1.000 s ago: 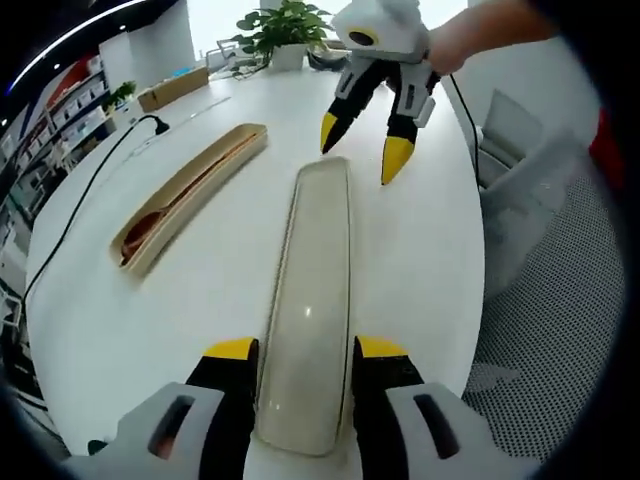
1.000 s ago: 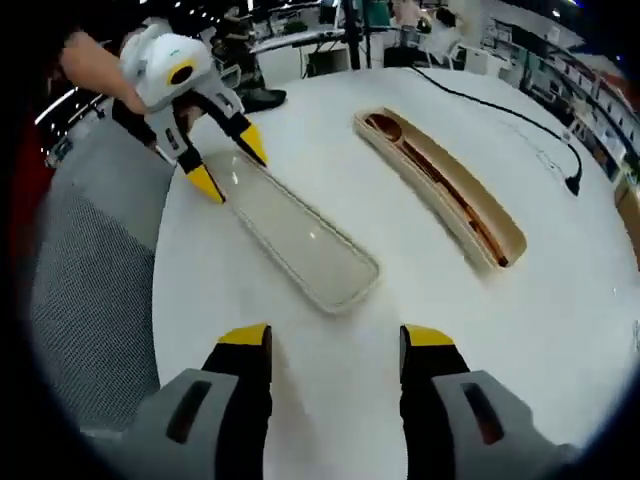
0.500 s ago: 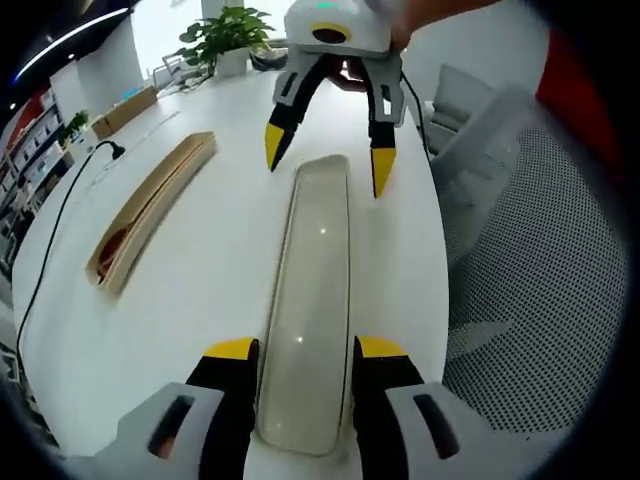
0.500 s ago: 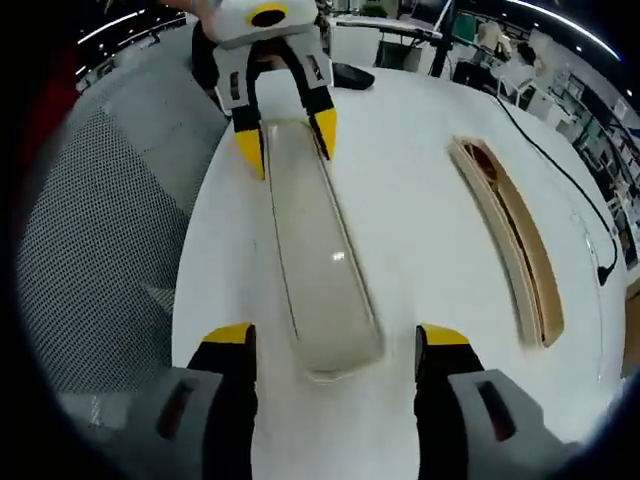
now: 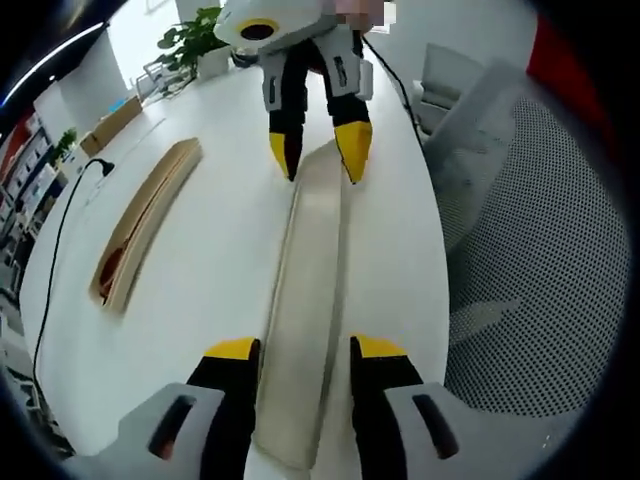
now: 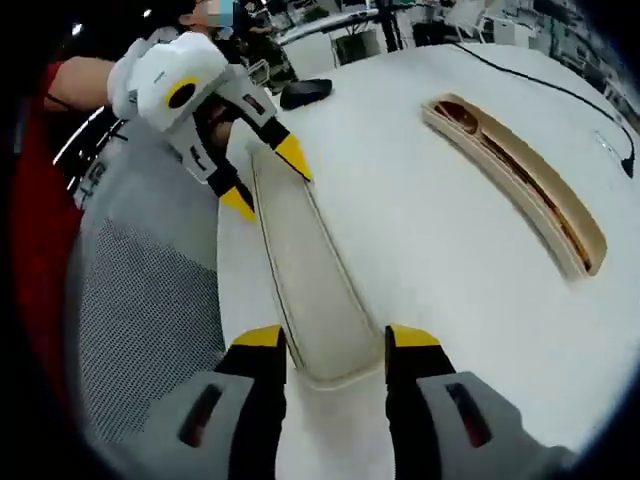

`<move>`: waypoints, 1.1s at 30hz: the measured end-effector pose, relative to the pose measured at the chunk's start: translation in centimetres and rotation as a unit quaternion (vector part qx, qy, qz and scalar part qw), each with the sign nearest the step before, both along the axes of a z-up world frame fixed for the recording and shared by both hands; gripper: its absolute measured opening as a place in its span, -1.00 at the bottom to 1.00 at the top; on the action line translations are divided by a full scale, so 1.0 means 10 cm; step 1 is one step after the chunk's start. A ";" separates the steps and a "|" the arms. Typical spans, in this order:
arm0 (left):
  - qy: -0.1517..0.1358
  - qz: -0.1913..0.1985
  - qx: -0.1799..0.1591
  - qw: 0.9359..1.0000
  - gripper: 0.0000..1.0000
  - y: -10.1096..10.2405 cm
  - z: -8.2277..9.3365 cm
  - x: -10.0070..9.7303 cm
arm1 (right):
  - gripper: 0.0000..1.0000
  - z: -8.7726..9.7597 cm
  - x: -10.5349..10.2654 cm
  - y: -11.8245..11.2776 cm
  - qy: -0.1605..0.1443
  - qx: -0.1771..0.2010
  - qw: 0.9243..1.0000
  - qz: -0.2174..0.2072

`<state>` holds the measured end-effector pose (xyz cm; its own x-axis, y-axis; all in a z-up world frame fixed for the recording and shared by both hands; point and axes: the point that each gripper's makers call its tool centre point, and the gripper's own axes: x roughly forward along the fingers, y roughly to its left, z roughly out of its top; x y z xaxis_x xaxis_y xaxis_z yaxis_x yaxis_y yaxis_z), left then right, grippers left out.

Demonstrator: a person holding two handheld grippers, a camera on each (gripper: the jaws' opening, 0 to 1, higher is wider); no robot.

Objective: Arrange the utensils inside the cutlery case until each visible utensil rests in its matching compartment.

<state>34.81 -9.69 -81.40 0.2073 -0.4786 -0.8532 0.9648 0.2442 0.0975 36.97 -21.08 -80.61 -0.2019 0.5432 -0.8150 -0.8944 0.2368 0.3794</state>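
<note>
With both grippers straddling opposite ends, the lid (image 5: 305, 330) runs lengthwise between them.
Left gripper (image 5: 297, 350) and right gripper (image 6: 330, 340) bracket it, jaws apparently clamping; open case (image 6: 520, 180) lies toward the tabletop (image 6: 420, 250) middle.

My white counter (image 5: 210, 250) curves past a grey mesh chair (image 5: 540, 260); a potted plant (image 5: 195, 35) stands at its far end.

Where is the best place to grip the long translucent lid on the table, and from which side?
Probably at its two narrow ends, coming in lengthwise: the lid is long and slim, and the left gripper and right gripper each already straddle one end.
</note>
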 end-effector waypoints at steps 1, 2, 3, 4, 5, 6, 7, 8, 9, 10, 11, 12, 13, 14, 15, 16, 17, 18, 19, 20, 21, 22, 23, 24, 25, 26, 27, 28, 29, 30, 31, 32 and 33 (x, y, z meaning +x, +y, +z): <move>0.006 0.000 0.003 1.000 -0.34 0.00 -0.01 -0.01 | -0.26 0.00 -0.02 0.00 -0.004 0.001 1.000 0.003; 0.028 0.002 0.005 1.000 -0.46 -0.01 -0.03 -0.07 | -0.28 0.00 -0.02 0.02 -0.007 0.007 1.000 0.015; 0.020 0.002 0.003 1.000 -0.50 -0.02 -0.01 -0.03 | -0.34 0.03 -0.19 -0.01 0.008 0.006 1.000 0.027; 0.025 0.003 0.001 1.000 -0.61 -0.02 -0.01 -0.04 | -0.44 0.02 -0.19 0.00 -0.008 0.009 0.999 0.050; 0.041 0.015 0.002 0.999 -0.88 -0.01 -0.02 -0.08 | -0.60 -0.05 -0.20 -0.11 -0.045 -0.026 0.994 0.094; 0.025 0.009 0.012 1.000 -0.89 0.02 -0.02 -0.06 | -0.62 -0.11 -0.19 -0.19 -0.077 -0.057 0.989 0.114; 0.022 -0.001 0.010 1.000 -0.89 0.00 -0.02 -0.07 | -0.60 -0.06 -0.17 -0.05 -0.120 -0.001 0.979 0.164; 0.022 0.000 0.010 1.000 -0.88 -0.01 -0.02 -0.07 | -0.51 -0.07 -0.25 -0.12 -0.092 -0.019 0.988 0.124; 0.023 0.000 0.010 1.000 -0.88 -0.01 -0.02 -0.06 | -0.47 -0.04 -0.25 -0.07 -0.084 -0.006 0.990 0.110; 0.023 -0.001 0.011 1.000 -0.88 -0.01 -0.02 -0.06 | -0.49 -0.06 -0.23 -0.08 -0.088 -0.016 0.991 0.101; 0.022 -0.003 0.010 1.000 -0.88 0.00 -0.02 -0.06 | -0.62 -0.10 -0.16 -0.13 -0.126 -0.033 0.985 0.113; 0.021 -0.003 0.010 1.000 -0.89 -0.01 -0.02 -0.07 | -0.80 -0.12 -0.13 -0.18 -0.145 -0.051 0.981 0.122; 0.017 -0.006 0.011 1.000 -0.88 -0.01 -0.01 -0.07 | -0.83 -0.12 -0.17 -0.18 -0.140 -0.047 0.982 0.121; 0.014 -0.008 0.011 1.000 -0.89 -0.01 -0.01 -0.08 | -0.83 -0.11 -0.20 -0.17 -0.126 -0.027 0.986 0.110; 0.013 -0.009 0.011 1.000 -0.89 -0.01 -0.01 -0.08 | -0.83 -0.10 -0.20 -0.19 -0.124 -0.025 0.986 0.109; 0.010 -0.010 0.009 1.000 -0.89 0.00 -0.01 -0.08 | -0.82 -0.11 -0.18 -0.22 -0.121 -0.025 0.987 0.106; 0.005 -0.013 0.007 1.000 -0.89 0.00 -0.01 -0.09 | -0.82 -0.11 -0.15 -0.23 -0.120 -0.023 0.988 0.096; 0.001 -0.017 0.007 1.000 -0.90 0.00 -0.01 -0.09 | -0.82 -0.11 -0.13 -0.23 -0.107 -0.016 0.992 0.067; -0.003 -0.023 0.008 1.000 -0.90 0.00 -0.01 -0.11 | -0.83 -0.11 -0.12 -0.24 -0.103 -0.015 0.993 0.060; -0.004 -0.025 0.010 1.000 -0.90 0.01 -0.01 -0.11 | -0.85 -0.05 -0.09 -0.21 -0.099 0.010 0.994 0.035; -0.001 -0.024 0.011 1.000 -0.90 0.02 -0.01 -0.11 | -0.88 -0.01 -0.09 -0.20 -0.099 0.025 0.994 0.031; 0.006 -0.012 0.010 1.000 -0.89 0.04 -0.02 -0.11 | -0.90 0.04 -0.09 -0.19 -0.105 0.035 0.993 0.034; 0.013 0.003 0.003 1.000 -0.88 0.04 -0.02 -0.11 | -0.91 0.07 -0.08 -0.19 -0.106 0.035 0.993 0.030; 0.013 0.021 -0.004 1.000 -0.88 0.05 -0.02 -0.10 | -0.90 0.10 -0.09 -0.18 -0.099 0.038 0.994 0.022; 0.012 0.009 -0.005 1.000 -0.90 0.05 -0.02 -0.13 | -0.90 0.15 -0.08 -0.16 -0.095 0.050 0.994 0.009; 0.004 0.002 -0.006 1.000 -0.90 0.05 -0.02 -0.13 | -0.89 0.16 -0.07 -0.16 -0.094 0.051 0.994 0.007; 0.008 0.007 -0.009 1.000 -0.90 0.05 -0.02 -0.12 | -0.90 0.21 -0.04 -0.14 -0.088 0.065 0.994 -0.012; 0.023 0.031 -0.020 0.999 -0.90 0.06 -0.02 -0.12 | -0.90 0.23 -0.02 -0.13 -0.086 0.076 0.993 -0.026; 0.019 0.023 -0.020 0.999 -0.89 0.06 -0.02 -0.10 | -0.90 0.24 -0.01 -0.12 -0.076 0.086 0.993 -0.042; 0.017 0.021 -0.021 0.999 -0.87 0.07 -0.02 -0.09 | -0.90 0.25 -0.05 -0.12 -0.054 0.094 0.993 -0.053; 0.012 0.020 -0.021 1.000 -0.84 0.07 -0.02 -0.09 | -0.90 0.23 -0.04 -0.13 -0.053 0.100 0.991 -0.069; 0.016 0.020 -0.022 0.999 -0.88 0.06 -0.02 -0.09 | -0.89 0.23 -0.04 -0.14 -0.060 0.101 0.991 -0.065; 0.035 0.023 -0.024 0.999 -0.90 0.05 -0.03 -0.14 | -0.89 0.26 -0.08 -0.12 -0.072 0.109 0.990 -0.056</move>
